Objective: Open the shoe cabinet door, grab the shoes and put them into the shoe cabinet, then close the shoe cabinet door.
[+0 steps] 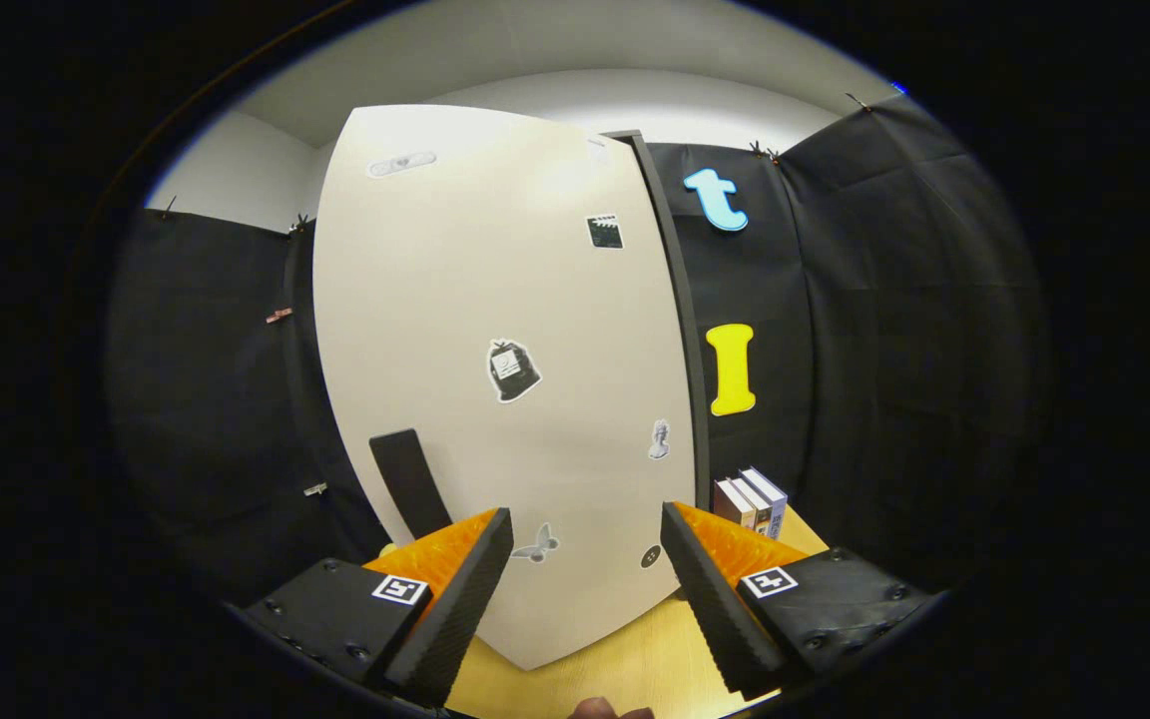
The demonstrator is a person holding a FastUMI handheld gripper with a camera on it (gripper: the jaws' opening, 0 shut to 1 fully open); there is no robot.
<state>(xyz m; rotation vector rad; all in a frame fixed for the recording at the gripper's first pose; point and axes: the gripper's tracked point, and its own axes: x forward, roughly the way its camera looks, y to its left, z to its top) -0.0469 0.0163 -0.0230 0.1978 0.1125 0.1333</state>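
Booth wall, left: black cloth hangs behind and left of the cabinet, held by small clips.
Handle [409,482]: a dark, flat strip low on the door's left part, just above and beyond the left finger [455,599]; finger and handle are apart.
Shoe cabinet door [505,379]: a pale, cream panel standing upright on the wooden table [625,664], facing the camera and reaching almost to the ceiling. Whether it is fully closed cannot be told; a dark edge [675,310] runs down its right side.
Stickers: several small ones dot the door, among them a bell-like shape [512,369] at mid-height, a small black square [604,231] higher up, and a butterfly [537,544] low down between the fingers.
Gripper [585,569]: fingers spread wide, with nothing between them; the lower door lies just ahead of the gap.
Right finger [710,599]: free, near the door's lower right corner.
Books [750,501]: a few stand upright on the table, just right of the cabinet and beyond the right finger.
Shoes: position cannot be told.
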